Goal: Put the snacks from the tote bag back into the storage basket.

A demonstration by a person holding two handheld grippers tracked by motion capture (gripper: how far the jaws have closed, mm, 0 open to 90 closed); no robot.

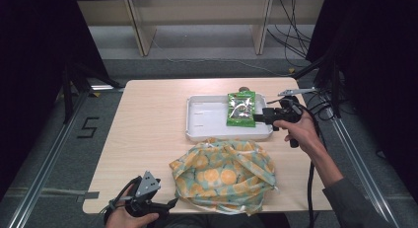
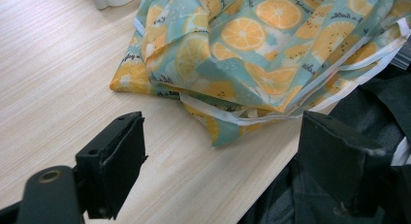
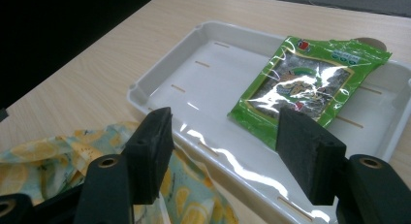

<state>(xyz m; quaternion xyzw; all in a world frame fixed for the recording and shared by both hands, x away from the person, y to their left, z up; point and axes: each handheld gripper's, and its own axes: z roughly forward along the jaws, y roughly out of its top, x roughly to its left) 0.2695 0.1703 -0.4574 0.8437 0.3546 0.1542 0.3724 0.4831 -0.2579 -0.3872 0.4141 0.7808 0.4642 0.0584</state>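
The green packet [image 1: 241,108] lay in the white tray [image 1: 207,120], its far end resting on the rim. The right gripper [image 1: 261,115] hovered just beside it, jaws apart and empty. The left gripper [image 1: 170,204], jaws wide too, waited at the table's [image 1: 148,134] near edge by the orange-print cloth bag [image 1: 224,174].

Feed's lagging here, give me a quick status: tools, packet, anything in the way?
Both tools open, empty. Right tool beside green packet, which lies in white tray. Left tool near orange-print bag. Nothing blocking.

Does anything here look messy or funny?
Only a little. The orange-slice patterned cloth bag lies crumpled in a heap, hanging slightly over the wooden table's near edge. The shiny green snack packet lies in the white plastic tray, slightly over its far rim. Nothing spilled or broken.
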